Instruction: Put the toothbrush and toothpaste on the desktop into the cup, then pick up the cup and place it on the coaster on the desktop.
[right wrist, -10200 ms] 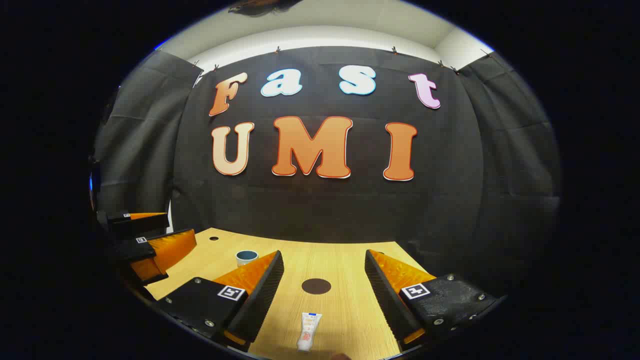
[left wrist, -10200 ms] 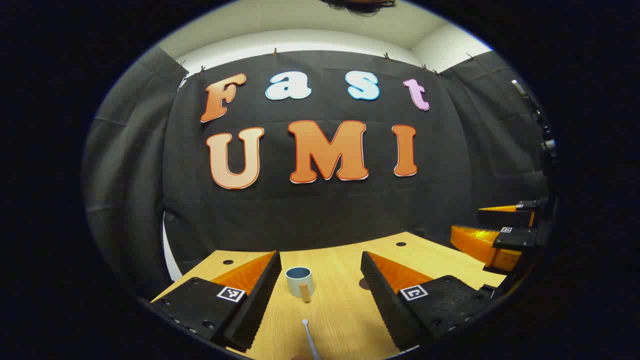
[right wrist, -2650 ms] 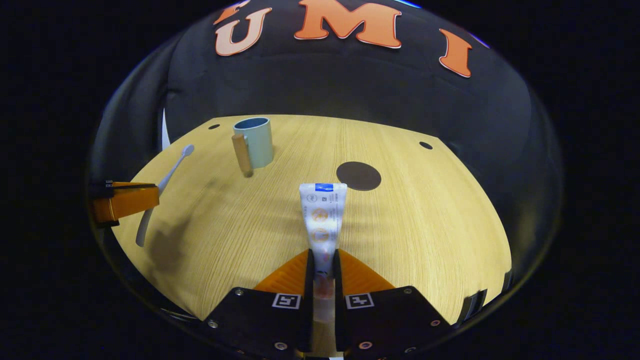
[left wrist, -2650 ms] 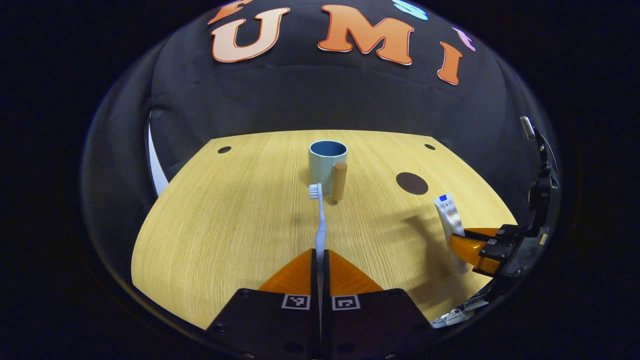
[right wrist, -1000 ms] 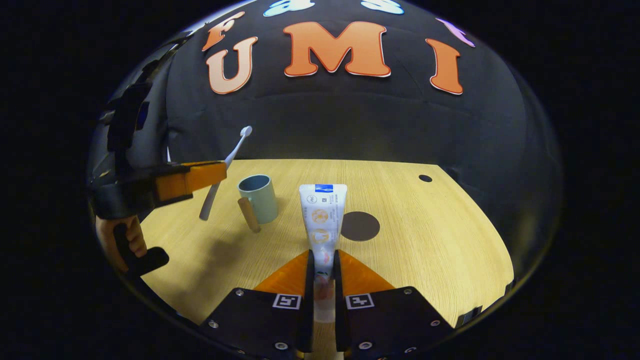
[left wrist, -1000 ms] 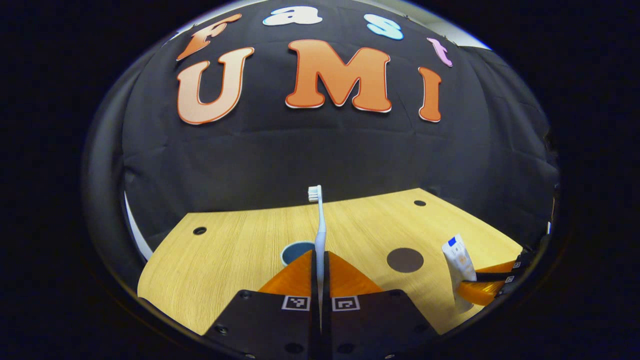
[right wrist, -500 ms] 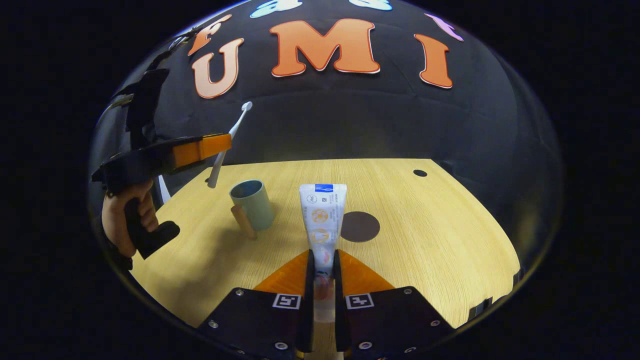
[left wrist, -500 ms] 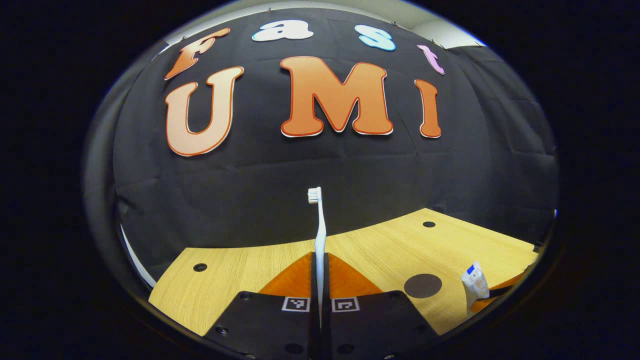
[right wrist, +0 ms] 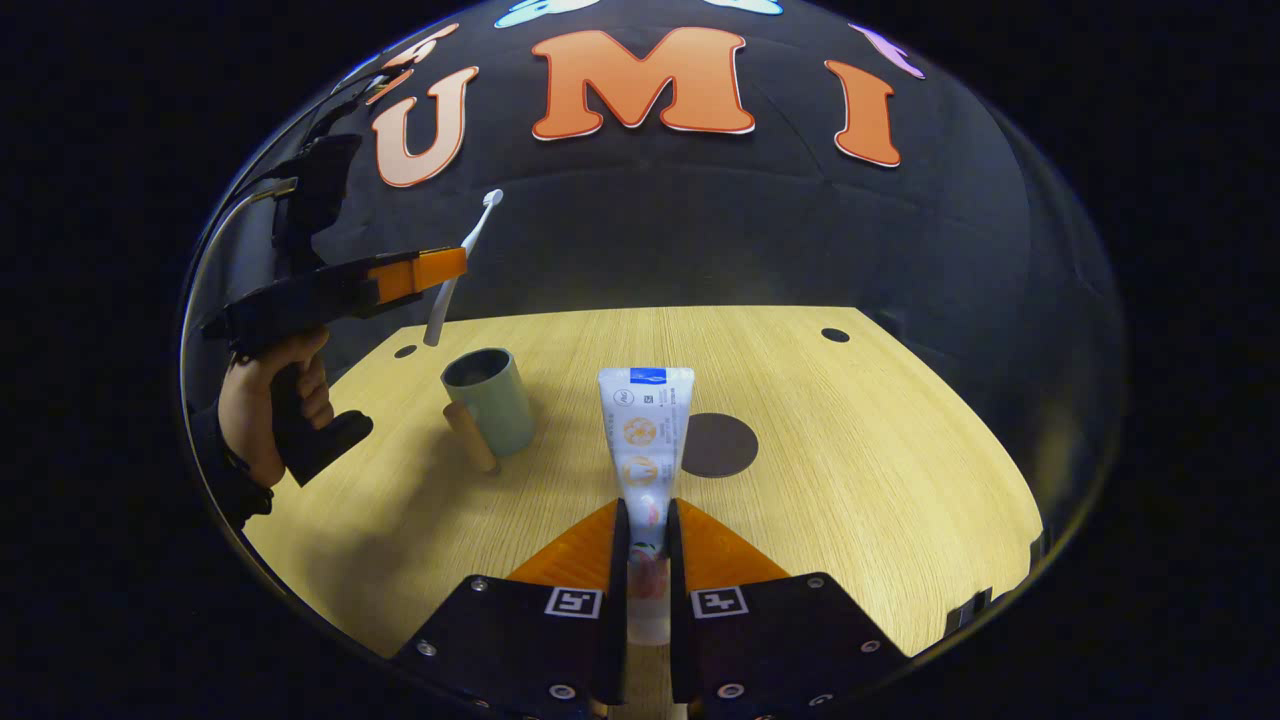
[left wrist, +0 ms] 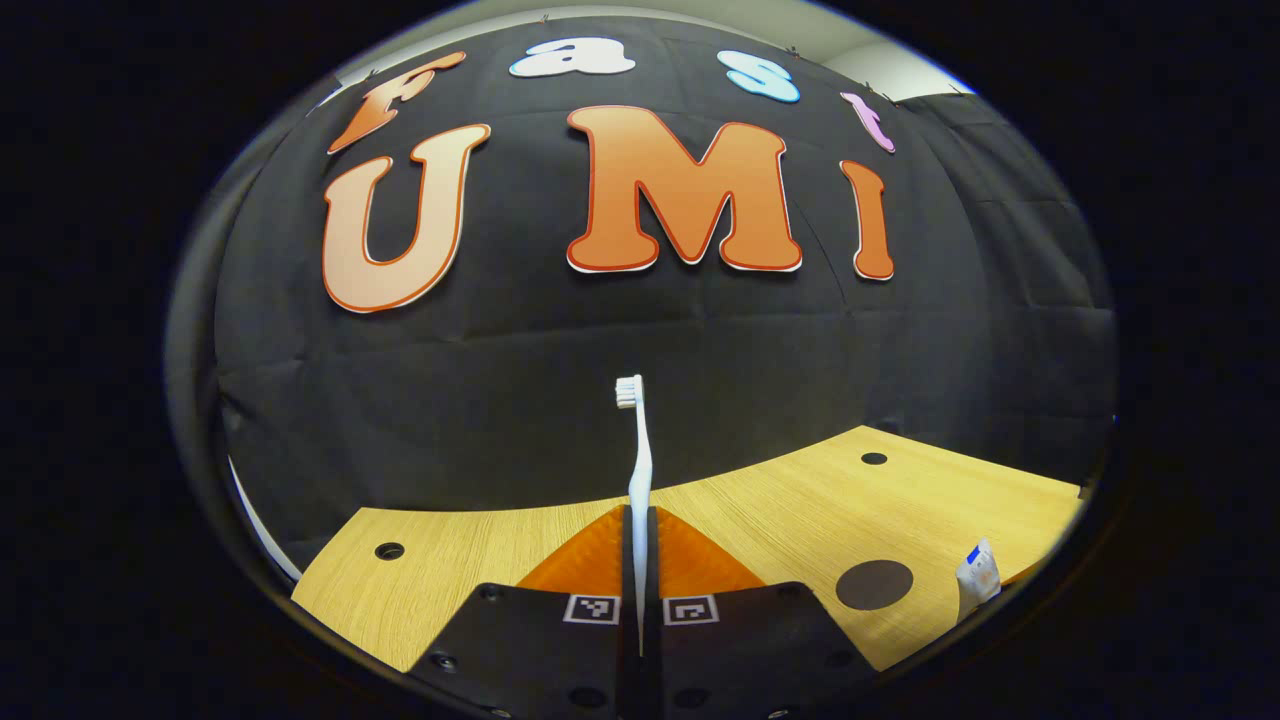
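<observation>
My left gripper (left wrist: 640,515) is shut on the white toothbrush (left wrist: 637,440), whose bristle head points up against the wall cloth. In the right gripper view that gripper (right wrist: 440,265) hangs above and just left of the pale green cup (right wrist: 492,400), holding the toothbrush (right wrist: 462,250) tilted, its lower end over the far side of the cup's rim. The cup stands upright with a wooden handle (right wrist: 468,436). My right gripper (right wrist: 643,512) is shut on the toothpaste tube (right wrist: 642,435), lifted above the table. The dark round coaster (right wrist: 718,444) lies right of the tube.
The wooden table (right wrist: 880,440) has small dark holes near its far corners (right wrist: 834,335). A hand (right wrist: 262,405) grips the left gripper's handle at the left edge. In the left gripper view the coaster (left wrist: 873,584) and the toothpaste tube's end (left wrist: 977,577) sit at the lower right.
The left gripper has risen and moved toward the far wall with the toothbrush, now higher over the cup. The right gripper stays nearly still, holding the toothpaste.
</observation>
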